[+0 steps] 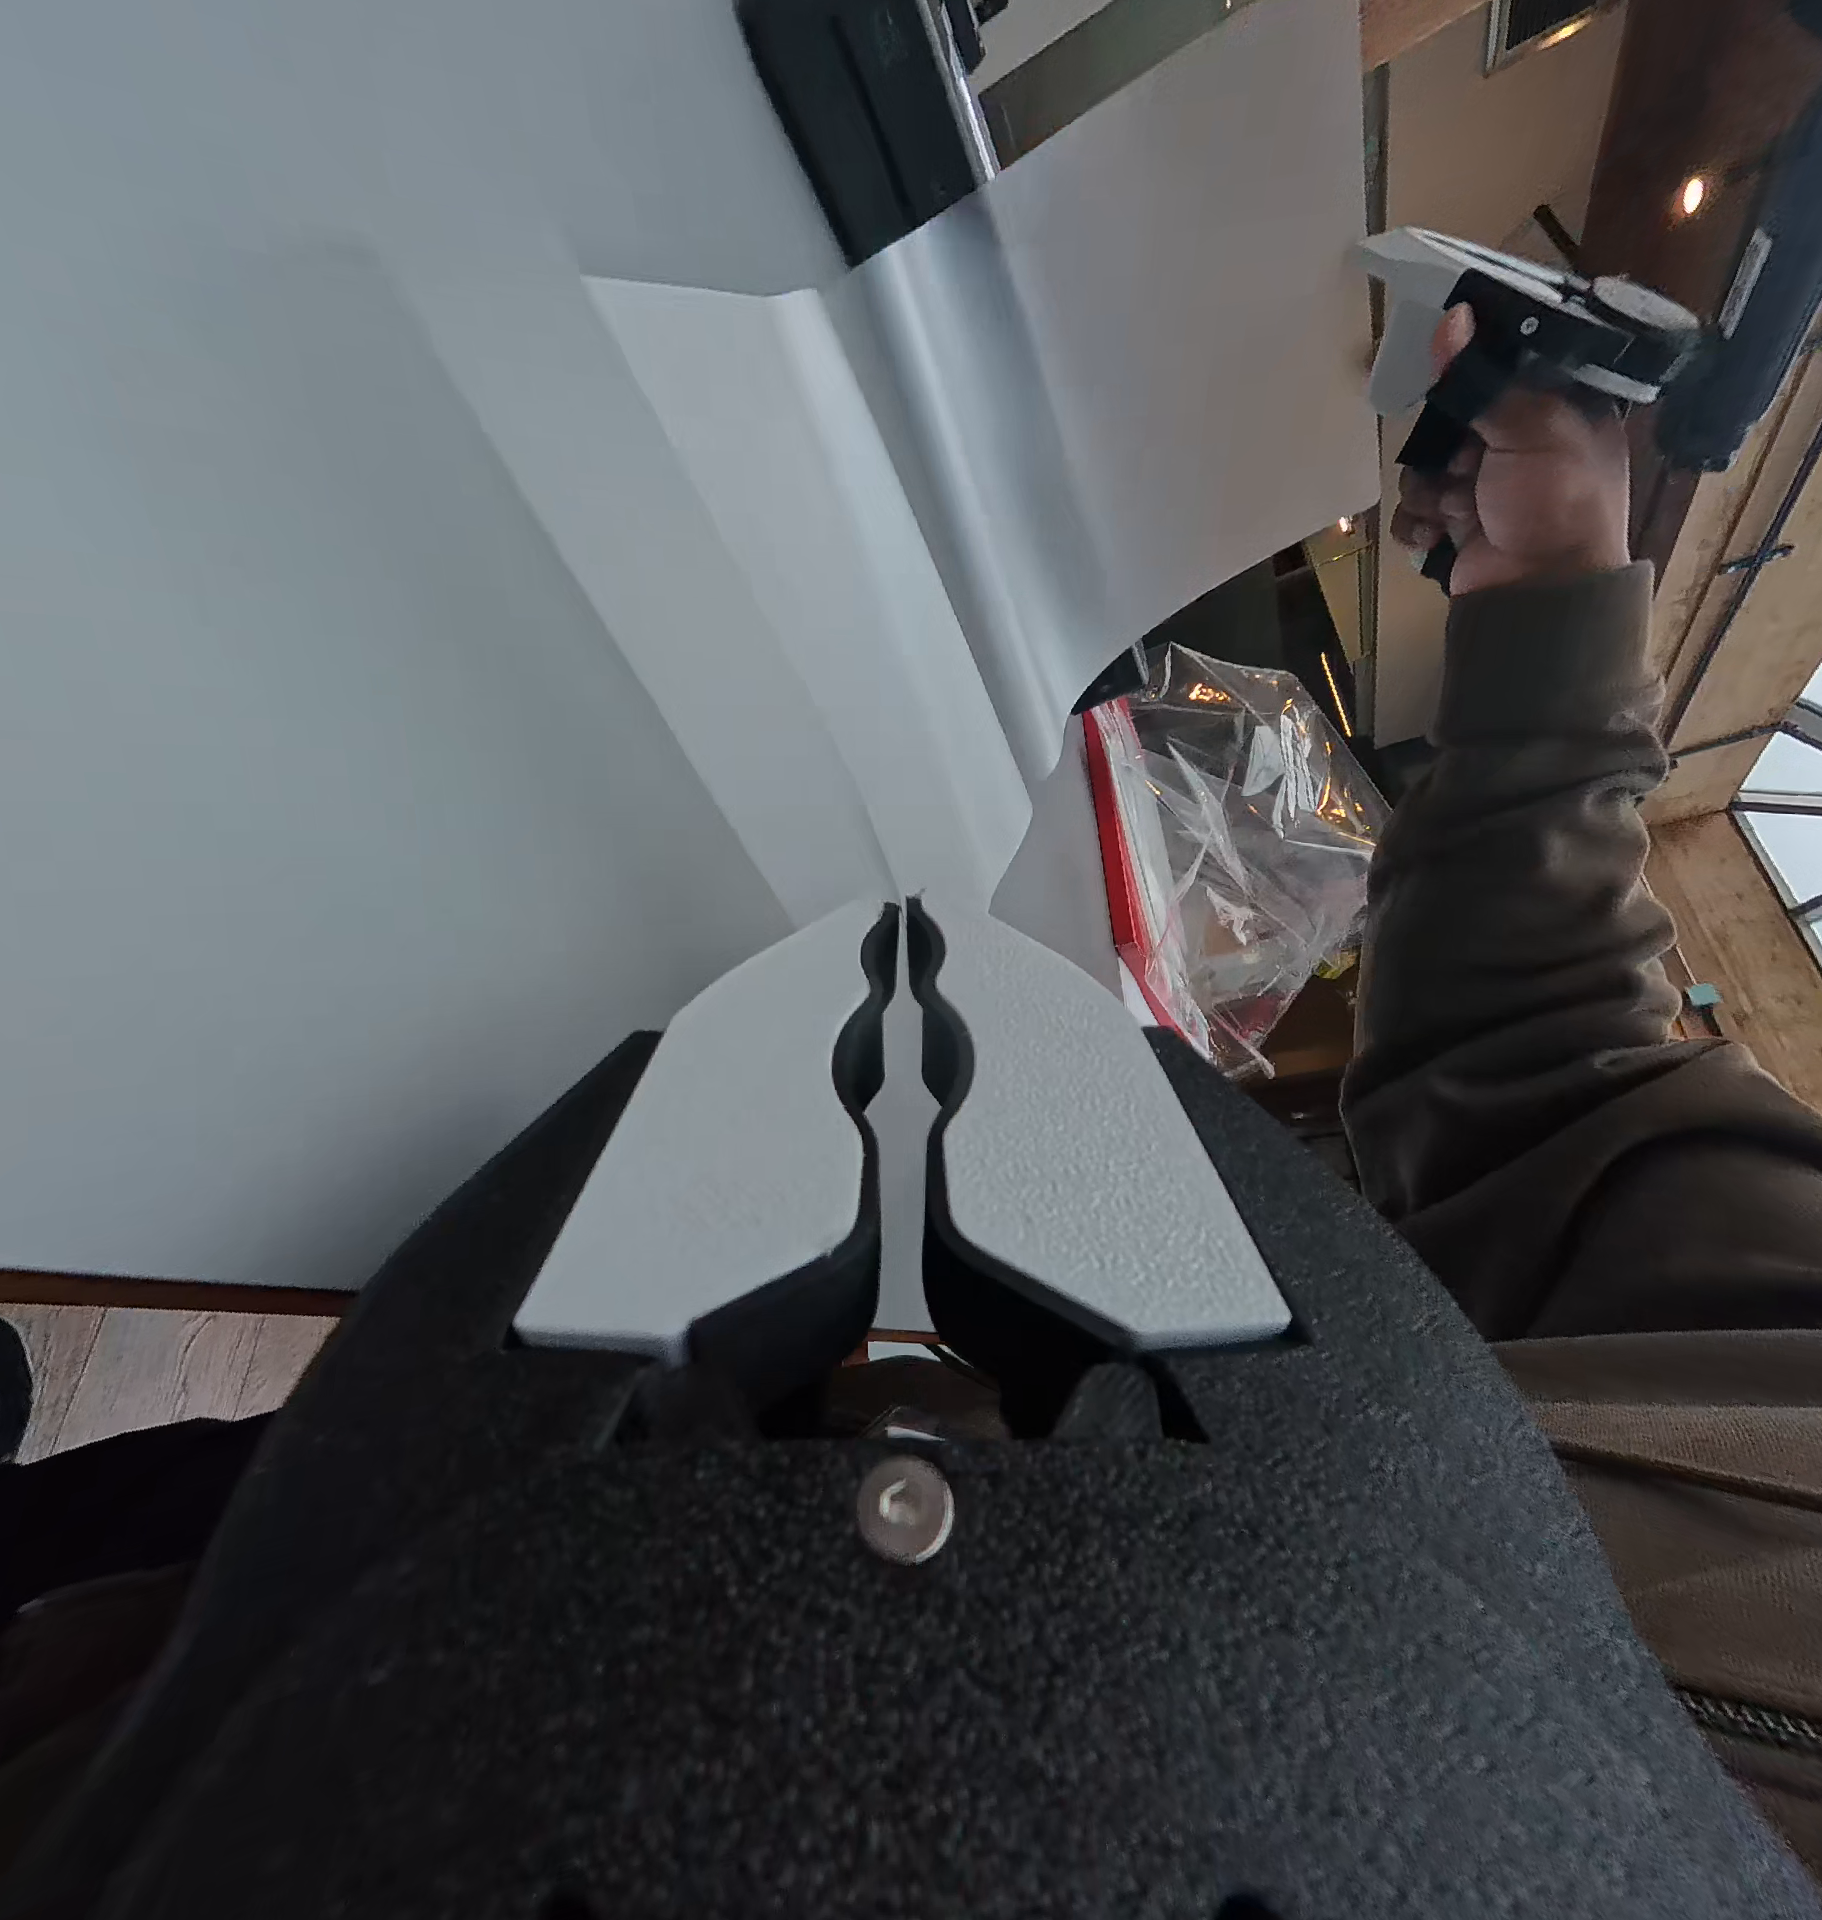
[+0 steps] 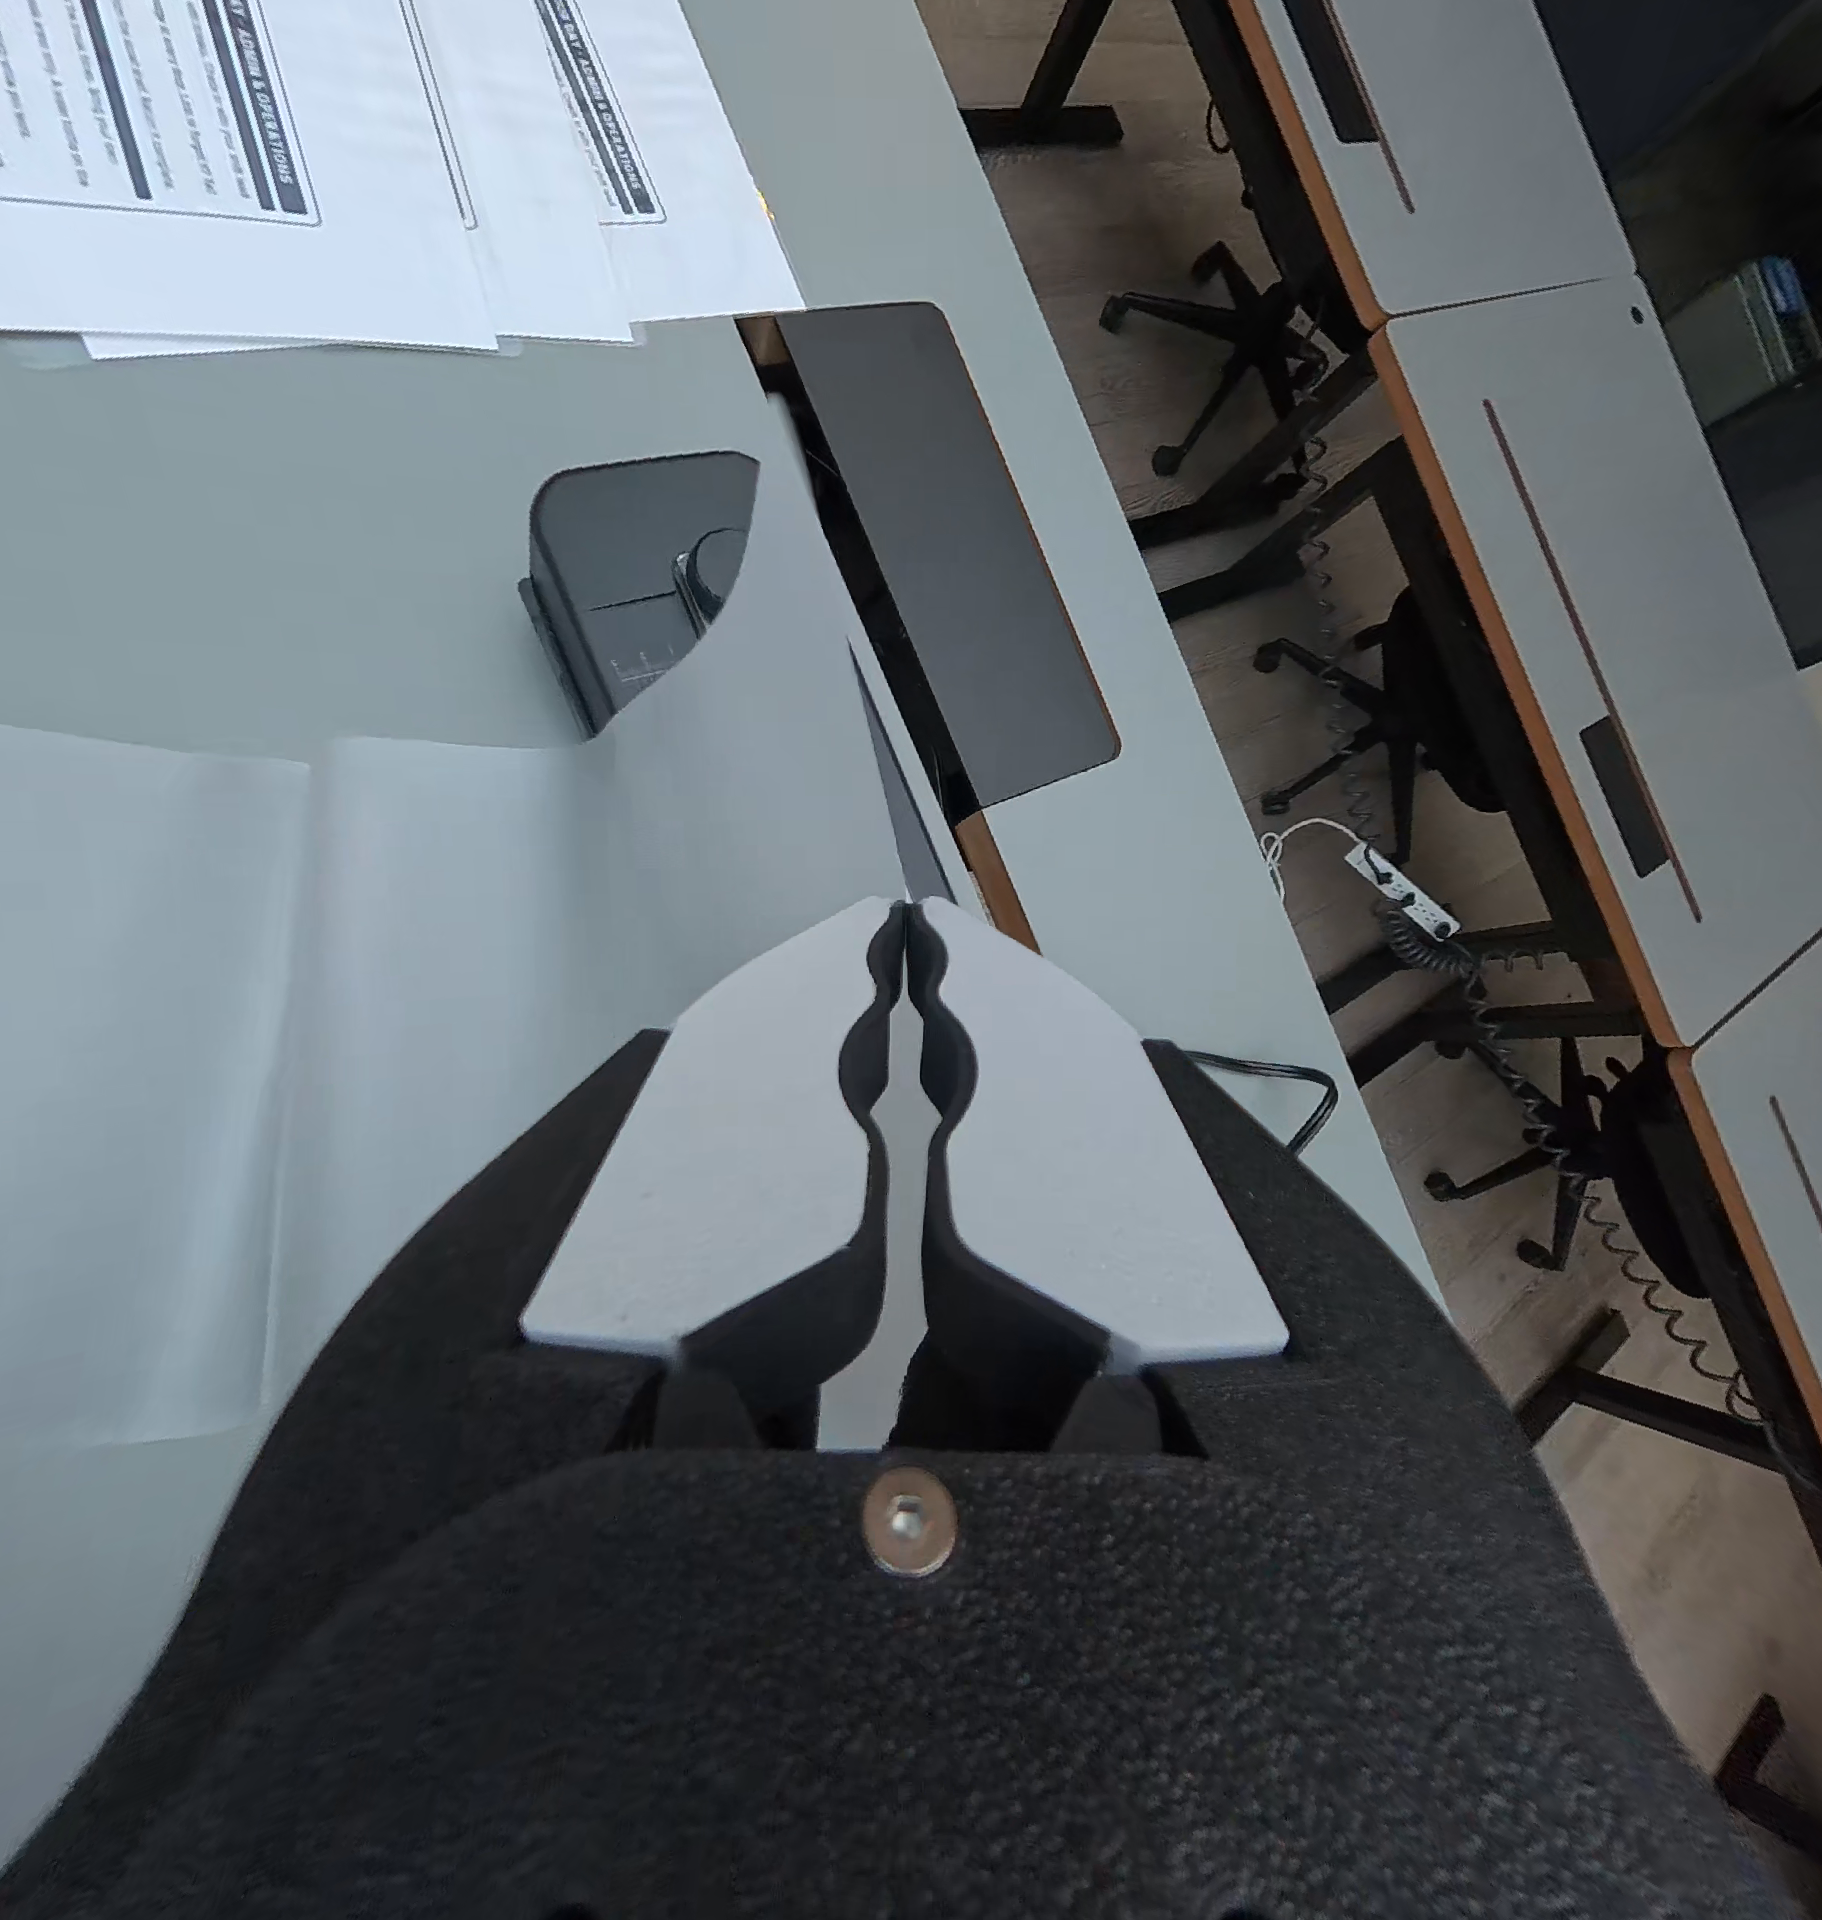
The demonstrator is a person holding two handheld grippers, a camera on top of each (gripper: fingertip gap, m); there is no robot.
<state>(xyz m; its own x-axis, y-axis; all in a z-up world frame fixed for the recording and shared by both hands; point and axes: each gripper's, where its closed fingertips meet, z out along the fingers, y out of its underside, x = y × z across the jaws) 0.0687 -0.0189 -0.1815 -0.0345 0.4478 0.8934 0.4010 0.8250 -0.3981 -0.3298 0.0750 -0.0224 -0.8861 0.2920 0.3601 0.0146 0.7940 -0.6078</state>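
Both hand-held grippers, left (image 1: 904,906) and right (image 2: 905,909), pinch our white sheet (image 1: 367,623) above the desk (image 2: 367,499); nothing further shows.

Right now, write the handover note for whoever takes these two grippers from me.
Left gripper: shut on the near edge of a large white sheet, which is held up off the table and bends between the two grippers.
Right gripper: shut on the same sheet's far edge; its own view shows the sheet edge-on.
On the grey table: printed pages, a black device with a knob, and translucent sheets lying flat.
A clear plastic bag with a red strip lies beyond the sheet in the left wrist view.
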